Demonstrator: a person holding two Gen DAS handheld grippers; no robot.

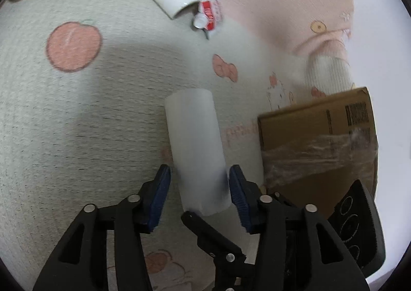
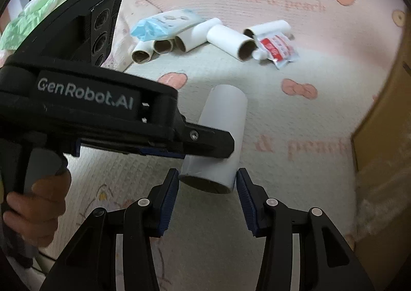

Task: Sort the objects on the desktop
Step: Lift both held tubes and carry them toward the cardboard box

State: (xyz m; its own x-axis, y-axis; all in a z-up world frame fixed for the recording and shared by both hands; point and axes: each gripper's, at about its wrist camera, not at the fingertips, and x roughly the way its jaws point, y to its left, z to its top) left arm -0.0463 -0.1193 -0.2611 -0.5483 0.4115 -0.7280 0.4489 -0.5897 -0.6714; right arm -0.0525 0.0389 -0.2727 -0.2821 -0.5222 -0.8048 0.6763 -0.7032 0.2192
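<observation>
Only the right wrist view showed the left gripper's (image 2: 205, 147) "GenRobot.AI" label, jaws clamped on a white tube (image 2: 221, 134) over the "peach"-printed mat (image 2: 295, 111), while the right gripper (image 2: 206, 188) stood open around the tube's near end.

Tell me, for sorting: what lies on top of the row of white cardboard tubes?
A pale blue plastic packet lies across the row of white cardboard tubes, covering their far ends.

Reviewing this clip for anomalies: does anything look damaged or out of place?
The red-and-white packet beside the heap of tubes looks torn and crumpled. A white tube lies apart from that heap, between both grippers.
</observation>
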